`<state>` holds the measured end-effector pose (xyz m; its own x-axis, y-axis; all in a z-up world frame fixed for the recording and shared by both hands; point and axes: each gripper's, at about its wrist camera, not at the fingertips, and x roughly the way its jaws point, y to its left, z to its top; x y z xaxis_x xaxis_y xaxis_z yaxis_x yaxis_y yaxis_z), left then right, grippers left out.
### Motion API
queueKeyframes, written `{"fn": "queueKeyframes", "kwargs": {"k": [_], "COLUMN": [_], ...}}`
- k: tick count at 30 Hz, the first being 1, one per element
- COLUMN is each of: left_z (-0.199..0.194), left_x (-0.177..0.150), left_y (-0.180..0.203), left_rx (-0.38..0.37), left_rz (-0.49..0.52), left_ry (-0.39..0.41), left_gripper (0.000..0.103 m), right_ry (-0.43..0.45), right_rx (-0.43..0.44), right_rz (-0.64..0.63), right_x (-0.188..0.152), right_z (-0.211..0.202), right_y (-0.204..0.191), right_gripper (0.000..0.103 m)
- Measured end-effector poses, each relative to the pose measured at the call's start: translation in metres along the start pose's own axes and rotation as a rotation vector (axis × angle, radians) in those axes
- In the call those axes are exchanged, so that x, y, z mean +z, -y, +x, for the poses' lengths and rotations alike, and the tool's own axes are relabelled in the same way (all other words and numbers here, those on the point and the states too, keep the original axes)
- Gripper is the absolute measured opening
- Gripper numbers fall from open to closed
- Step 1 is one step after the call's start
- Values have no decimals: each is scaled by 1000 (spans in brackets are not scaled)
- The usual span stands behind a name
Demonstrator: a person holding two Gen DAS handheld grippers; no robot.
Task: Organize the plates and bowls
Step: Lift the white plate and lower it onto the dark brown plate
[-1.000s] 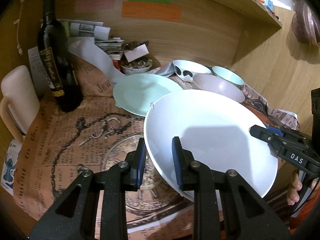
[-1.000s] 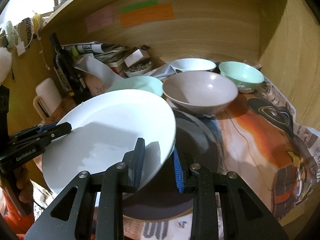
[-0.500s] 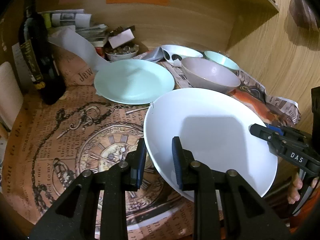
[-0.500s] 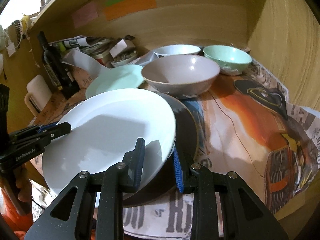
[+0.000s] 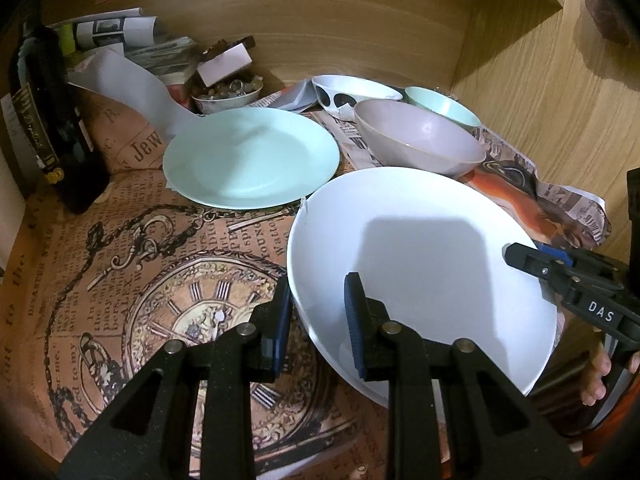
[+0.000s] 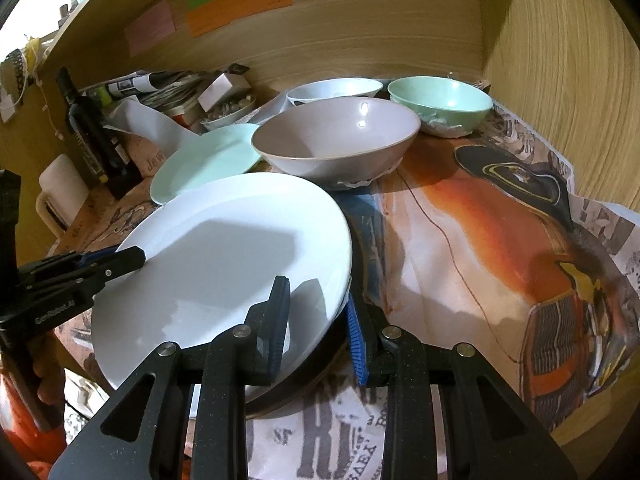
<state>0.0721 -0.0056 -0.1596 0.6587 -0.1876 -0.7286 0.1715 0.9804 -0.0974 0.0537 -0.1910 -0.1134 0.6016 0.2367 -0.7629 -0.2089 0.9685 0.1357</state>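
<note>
Both grippers hold one large white plate [image 5: 420, 248], which also shows in the right wrist view [image 6: 224, 264]. My left gripper [image 5: 316, 316] is shut on its left rim. My right gripper [image 6: 316, 320] is shut on its right rim, and it shows from the side in the left wrist view [image 5: 560, 276]. A dark plate [image 6: 304, 376] lies under the white one. A mint plate [image 5: 252, 156] lies behind to the left. A large grey bowl [image 6: 336, 136], a mint bowl [image 6: 440, 100] and a white spotted bowl [image 5: 352, 94] stand at the back.
A dark bottle [image 5: 52, 120] stands at the left by a cream mug [image 6: 60, 192]. Papers, a small box and a dish of trinkets [image 5: 228, 94] crowd the back left. Wooden walls close the back and right. Printed newspaper [image 6: 500, 240] covers the shelf.
Both grippers with the white plate have moved forward and lower over the shelf. More of the dark plate is covered by the white one. Both grips are unchanged.
</note>
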Motion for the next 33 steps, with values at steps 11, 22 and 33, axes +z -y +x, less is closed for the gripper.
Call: {"fn": "queueKeyframes", "kwargs": {"k": [11, 22, 33], "left_z": [4, 2, -28], "left_x": [-2, -4, 17], "left_y": [0, 3, -2], "left_rx": [-3, 38, 53], "left_rz": [15, 37, 22], "left_ry": [-16, 2, 109], "left_gripper": [28, 30, 39], "right_ry": [-24, -8, 55], "right_rx": [24, -33, -59], "right_rz": [-36, -58, -34], "right_x": [1, 1, 13], "right_z": [0, -7, -20], "right_y": [1, 0, 14], "right_gripper": [25, 26, 38]}}
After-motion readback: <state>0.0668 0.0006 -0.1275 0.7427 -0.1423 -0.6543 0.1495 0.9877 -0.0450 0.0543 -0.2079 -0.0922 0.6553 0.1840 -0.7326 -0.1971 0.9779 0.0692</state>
